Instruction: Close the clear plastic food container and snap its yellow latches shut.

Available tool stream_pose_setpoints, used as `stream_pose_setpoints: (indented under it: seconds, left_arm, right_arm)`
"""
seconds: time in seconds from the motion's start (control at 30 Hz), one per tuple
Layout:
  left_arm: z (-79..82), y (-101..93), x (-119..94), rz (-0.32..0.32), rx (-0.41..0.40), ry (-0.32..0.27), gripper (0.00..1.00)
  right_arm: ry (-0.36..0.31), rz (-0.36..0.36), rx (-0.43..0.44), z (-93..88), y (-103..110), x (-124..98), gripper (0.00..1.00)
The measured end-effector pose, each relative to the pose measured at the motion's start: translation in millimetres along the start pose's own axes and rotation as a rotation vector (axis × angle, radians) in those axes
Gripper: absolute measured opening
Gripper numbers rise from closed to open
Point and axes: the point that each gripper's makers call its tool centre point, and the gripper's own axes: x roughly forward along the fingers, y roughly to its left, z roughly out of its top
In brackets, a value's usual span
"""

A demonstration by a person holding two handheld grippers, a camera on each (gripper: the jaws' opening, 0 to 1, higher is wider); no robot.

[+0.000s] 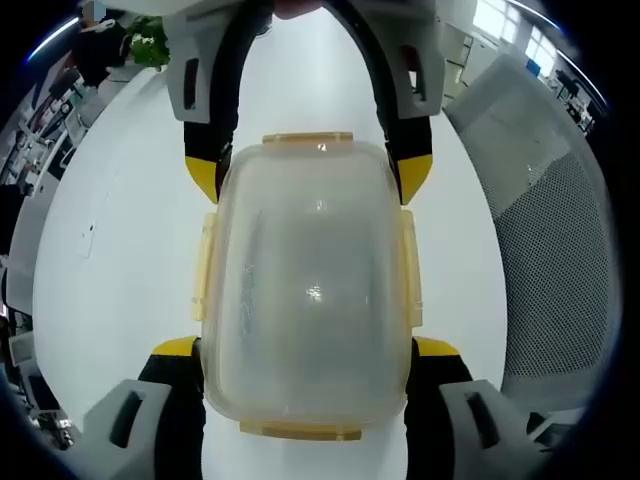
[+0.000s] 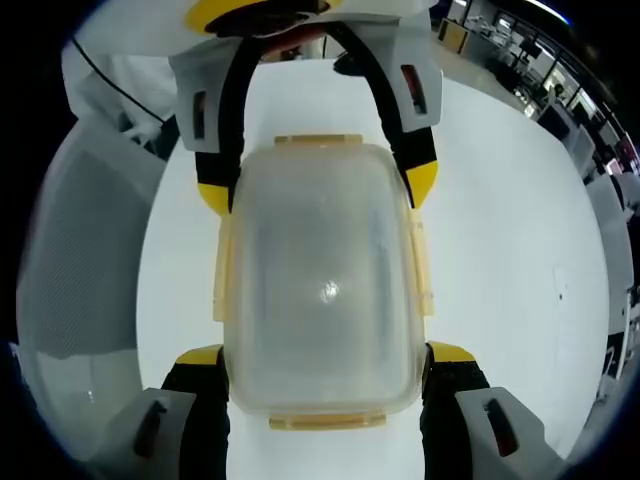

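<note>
The clear plastic food container (image 1: 310, 290) lies on the white table (image 1: 130, 250) with its lid on. Yellow latches (image 1: 205, 265) run along all its edges; whether they are snapped down I cannot tell. My left gripper (image 1: 305, 350) clamps the container's near end, one yellow-tipped jaw on each long side. My right gripper (image 1: 308, 172) comes in from the far side and clamps the opposite end. In the right gripper view the same container (image 2: 325, 290) sits between my right gripper (image 2: 325, 355) at the bottom and my left gripper (image 2: 320, 185) at the top.
A grey mesh chair (image 1: 560, 230) stands at the table's edge, also seen as the chair (image 2: 80, 260) in the right gripper view. A person's white sleeve (image 2: 120, 50) shows behind the left gripper. Bare white table (image 2: 520, 250) lies beside the container. Office desks fill the background.
</note>
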Motion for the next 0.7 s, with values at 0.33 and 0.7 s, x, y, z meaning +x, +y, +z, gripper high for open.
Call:
stream_pose_setpoints:
  seconds: [0.33, 0.7]
  left_arm:
    - [-0.3, 12.1, 1.1, 0.004, -0.008, -0.003, 0.83]
    - [-0.8, 22.5, 2.0, 0.006, -0.015, -0.004, 0.83]
  right_arm:
    - [-0.002, -0.001, -0.005, 0.4, -12.5, 0.8, 0.79]
    - [-0.003, -0.006, -0.007, 0.5, -23.7, 0.9, 0.79]
